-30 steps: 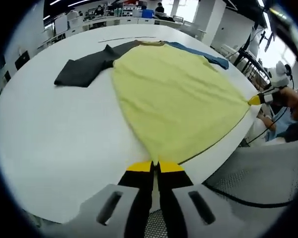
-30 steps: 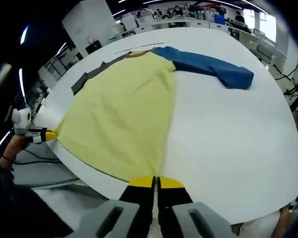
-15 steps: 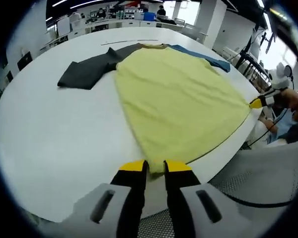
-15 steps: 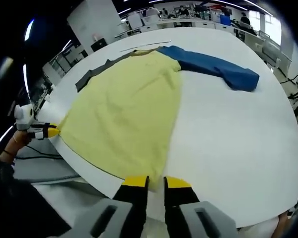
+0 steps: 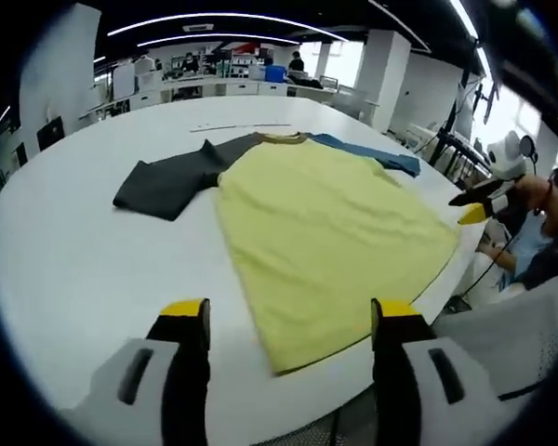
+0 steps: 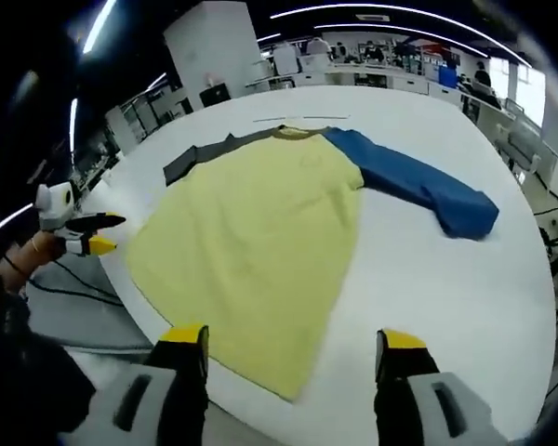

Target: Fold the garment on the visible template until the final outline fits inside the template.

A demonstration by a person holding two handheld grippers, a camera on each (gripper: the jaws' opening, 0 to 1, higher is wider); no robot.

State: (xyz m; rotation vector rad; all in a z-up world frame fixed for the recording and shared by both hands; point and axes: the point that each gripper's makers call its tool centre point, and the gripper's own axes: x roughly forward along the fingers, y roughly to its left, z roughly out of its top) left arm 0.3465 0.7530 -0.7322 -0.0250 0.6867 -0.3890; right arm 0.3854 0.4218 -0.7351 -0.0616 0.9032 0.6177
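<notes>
A long-sleeved garment lies flat on the white table, collar away from me. Its body is yellow, one sleeve dark grey, the other blue. In the right gripper view the yellow body has the blue sleeve to its right and the grey sleeve to its left. My left gripper stands open over one hem corner, holding nothing. My right gripper stands open over the other hem corner, also holding nothing. Each shows in the other's view, open: the right gripper, the left gripper.
The hem lies close to the table's near edge. A thin straight line runs on the table beyond the collar. A person's hand holds the right gripper. Desks and equipment stand in the far background.
Both grippers were shut on the hem corners and have opened wide, letting the hem drop onto the table. Both views have pulled back and risen a little.
</notes>
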